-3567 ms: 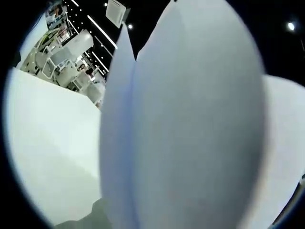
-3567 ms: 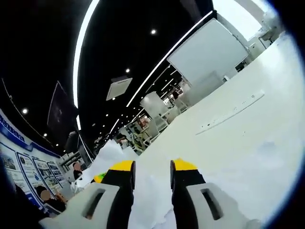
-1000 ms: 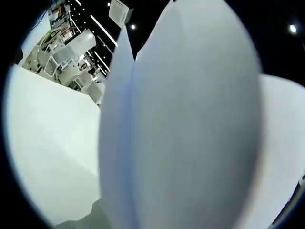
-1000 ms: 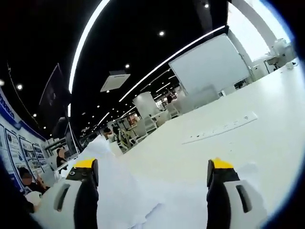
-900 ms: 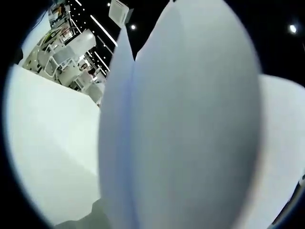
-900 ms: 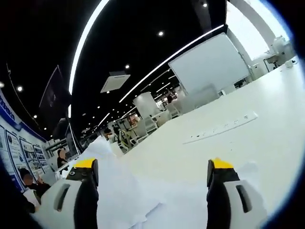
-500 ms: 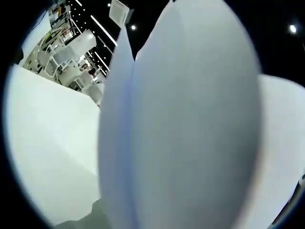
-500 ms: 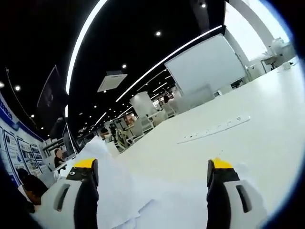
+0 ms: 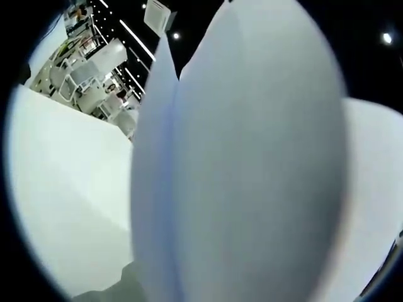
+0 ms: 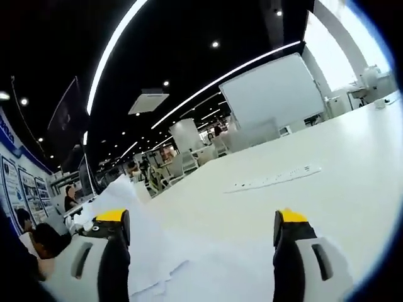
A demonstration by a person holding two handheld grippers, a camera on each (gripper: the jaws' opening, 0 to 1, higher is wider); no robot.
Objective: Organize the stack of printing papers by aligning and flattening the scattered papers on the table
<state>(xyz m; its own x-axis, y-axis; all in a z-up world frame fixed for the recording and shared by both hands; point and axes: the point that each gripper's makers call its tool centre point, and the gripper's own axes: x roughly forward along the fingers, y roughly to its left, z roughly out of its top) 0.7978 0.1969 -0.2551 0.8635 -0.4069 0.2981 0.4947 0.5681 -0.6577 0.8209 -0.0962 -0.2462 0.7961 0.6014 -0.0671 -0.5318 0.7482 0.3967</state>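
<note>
Sheets of printing paper (image 9: pixel 245 163) are rearing upright right against my left lens, so I cannot tell how the left fingers are set; I am judging they are pinching that edge to square it. On the right gripper (image 10: pixel 204 248), I am spreading the jaws wide over the loose papers (image 10: pixel 151 251) lying on the white table (image 10: pixel 302 189), ready to press them flat.

The papers (image 9: pixel 252 163) are plain white with a faint bluish cast, unpatterned. The table (image 10: pixel 327 163) is plain white too. The right gripper (image 10: pixel 204 251) has yellow-tipped black jaws on pale grey bodies. At twelve o'clock the ceiling (image 10: pixel 189 38) is black with white light strips.
</note>
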